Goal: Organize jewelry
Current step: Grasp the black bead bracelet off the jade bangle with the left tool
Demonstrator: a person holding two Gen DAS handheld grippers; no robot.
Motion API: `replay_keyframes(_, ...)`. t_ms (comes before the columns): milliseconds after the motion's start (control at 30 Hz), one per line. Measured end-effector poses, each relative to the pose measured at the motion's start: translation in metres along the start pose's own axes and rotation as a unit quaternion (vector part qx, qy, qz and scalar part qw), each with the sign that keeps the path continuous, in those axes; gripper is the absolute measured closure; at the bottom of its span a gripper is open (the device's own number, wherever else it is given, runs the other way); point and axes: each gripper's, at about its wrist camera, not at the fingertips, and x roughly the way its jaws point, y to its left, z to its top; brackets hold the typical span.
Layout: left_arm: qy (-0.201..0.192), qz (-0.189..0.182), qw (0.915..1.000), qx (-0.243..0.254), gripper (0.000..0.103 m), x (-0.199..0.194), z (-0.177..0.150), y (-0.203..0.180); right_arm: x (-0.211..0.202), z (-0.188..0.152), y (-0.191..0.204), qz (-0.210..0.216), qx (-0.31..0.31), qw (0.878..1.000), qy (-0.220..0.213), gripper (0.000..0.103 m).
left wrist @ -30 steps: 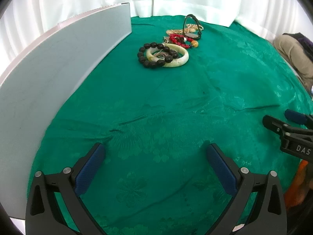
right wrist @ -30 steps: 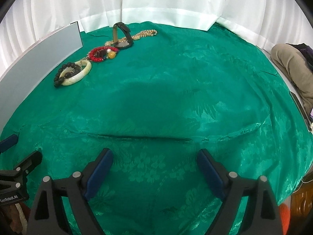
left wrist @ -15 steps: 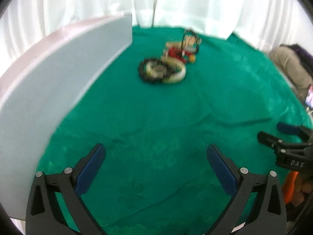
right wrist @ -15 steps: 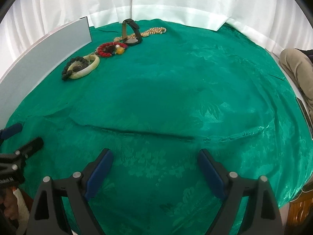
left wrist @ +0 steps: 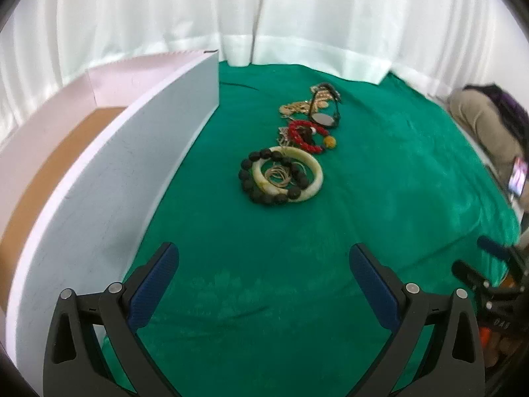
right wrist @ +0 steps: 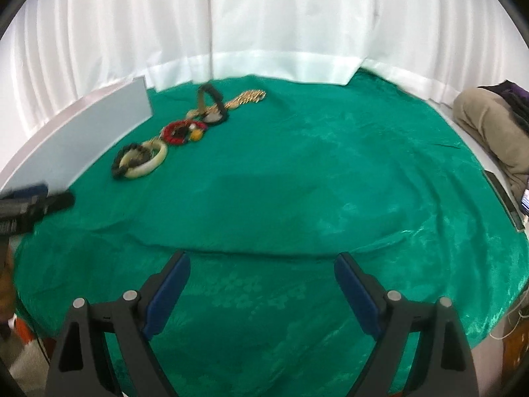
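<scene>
Nearest the left wrist camera, the left gripper point(left wrist: 264, 264) stands wide apart with nothing between its blue pads, over bare green cloth point(left wrist: 380, 182). The right gripper point(right wrist: 261, 274) is likewise spread wide and empty. Only the left view looks over the white box point(left wrist: 115, 182) wall to its brown floor (the right view shows just the outer wall). Only the right view takes in the broad bare cloth on the right.

Well ahead of the left gripper lies the jewelry, in a row running away: a pale bangle point(left wrist: 304, 185) overlapped by a black bead bracelet point(left wrist: 261, 195), then a red bead bracelet point(left wrist: 304, 139), then a dark-strapped watch point(left wrist: 325, 112) on a gold chain point(left wrist: 294, 109). From the right gripper the row lies far off to the upper left, beside the box.
</scene>
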Motion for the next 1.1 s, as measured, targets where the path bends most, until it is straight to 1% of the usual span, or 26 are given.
replay_keyframes(100, 0.003, 0.005, 0.9998, -0.019, 0.001, 0.008, 0.002, 0.008, 0.001, 0.010, -0.007, 0.004, 0.009, 1.000, 0.002, 0.012)
replay_keyframes(200, 0.003, 0.013, 0.9998, -0.015, 0.001, 0.014, 0.003, 0.008, -0.001, 0.023, -0.016, -0.009, 0.013, 1.000, -0.008, 0.012)
replay_keyframes(300, 0.003, 0.004, 1.0000, 0.003, 0.001, 0.021, 0.011, 0.003, 0.000, 0.028, -0.020, -0.018, 0.020, 1.000, -0.011, 0.012)
replay_keyframes(467, 0.017, -0.018, 0.9985, 0.049, 0.001, 0.047, 0.037, -0.013, 0.007, 0.012, -0.013, -0.002, 0.030, 1.000, 0.003, 0.012)
replay_keyframes(500, 0.014, -0.019, 0.9984, 0.051, 0.001, 0.052, 0.043, -0.013, 0.008, 0.009, -0.012, 0.002, 0.030, 1.000, 0.006, 0.012)
replay_keyframes(567, 0.006, -0.021, 0.9994, 0.028, 0.001, 0.059, 0.052, -0.005, 0.009, 0.003, -0.008, 0.009, 0.024, 1.000, 0.014, 0.012)
replay_keyframes(633, 0.004, -0.041, 0.9990, -0.019, 0.001, 0.065, 0.059, 0.009, 0.007, -0.001, -0.004, 0.014, 0.016, 1.000, 0.014, 0.012)
replay_keyframes(667, 0.006, -0.042, 0.9986, -0.031, 0.002, 0.068, 0.061, 0.013, 0.006, -0.003, -0.002, 0.015, 0.011, 1.000, 0.012, 0.012)
replay_keyframes(700, 0.008, -0.036, 0.9985, -0.040, 0.006, 0.071, 0.061, 0.016, 0.005, -0.004, -0.001, 0.017, 0.008, 1.000, 0.010, 0.012)
replay_keyframes(733, 0.012, -0.030, 0.9986, -0.041, 0.018, 0.072, 0.060, 0.016, 0.004, -0.004, -0.001, 0.018, 0.007, 1.000, 0.010, 0.012)
replay_keyframes(767, 0.017, -0.025, 0.9988, -0.039, 0.025, 0.072, 0.058, 0.016, 0.005, -0.004, -0.001, 0.020, 0.008, 1.000, 0.011, 0.012)
replay_keyframes(800, 0.016, -0.027, 0.9990, -0.032, 0.031, 0.069, 0.053, 0.013, 0.006, -0.005, -0.002, 0.022, 0.011, 1.000, 0.012, 0.012)
replay_keyframes(867, -0.003, -0.034, 0.9994, -0.006, 0.031, 0.058, 0.043, 0.005, 0.007, -0.005, -0.003, 0.024, 0.015, 0.999, 0.015, 0.012)
replay_keyframes(967, -0.028, -0.038, 0.9965, 0.069, 0.031, 0.047, 0.032, -0.017, 0.008, -0.006, -0.005, 0.024, 0.019, 0.999, 0.015, 0.012)
replay_keyframes(1000, -0.027, -0.033, 0.9947, 0.094, 0.031, 0.048, 0.030, -0.024, 0.010, -0.006, -0.005, 0.024, 0.020, 0.999, 0.018, 0.012)
replay_keyframes(1067, -0.018, -0.025, 0.9917, 0.125, 0.034, 0.054, 0.027, -0.034, 0.011, -0.007, -0.005, 0.026, 0.022, 0.999, 0.023, 0.012)
replay_keyframes(1100, -0.014, -0.027, 0.9911, 0.130, 0.041, 0.055, 0.028, -0.035, 0.012, -0.007, -0.004, 0.028, 0.022, 0.999, 0.024, 0.012)
